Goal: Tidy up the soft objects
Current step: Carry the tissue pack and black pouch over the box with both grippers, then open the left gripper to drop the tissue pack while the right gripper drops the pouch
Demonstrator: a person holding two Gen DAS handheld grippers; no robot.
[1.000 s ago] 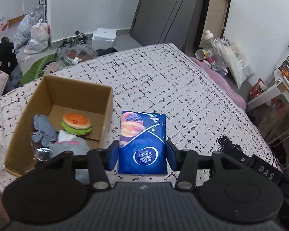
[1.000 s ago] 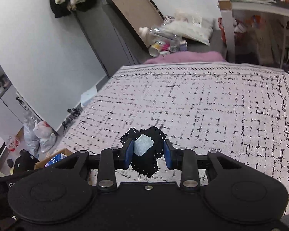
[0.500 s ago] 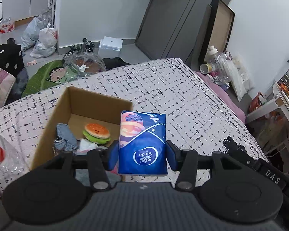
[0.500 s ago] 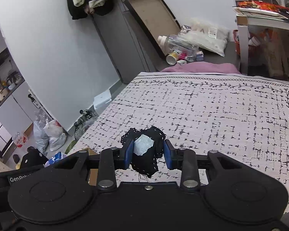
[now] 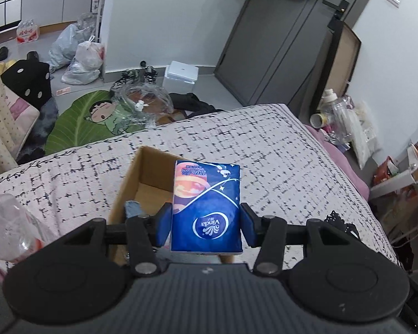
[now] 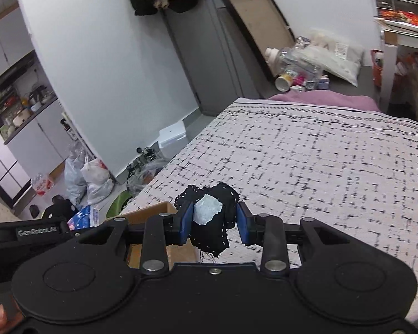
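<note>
Change since earlier: both wrist views have risen; the box interior, with its burger toy, is now mostly hidden behind the pack
Left view: left gripper [image 5: 206, 224] clamped on one blue tissue pack [image 5: 206, 204], held above one cardboard box [image 5: 138, 175] on the bedspread [image 5: 278, 150]; one clear bottle [image 5: 11, 229] at left
Right view: right gripper [image 6: 214, 224] pinching one black cloth pouch [image 6: 211, 222] with one pale patch, above the bedspread beside the box
</note>
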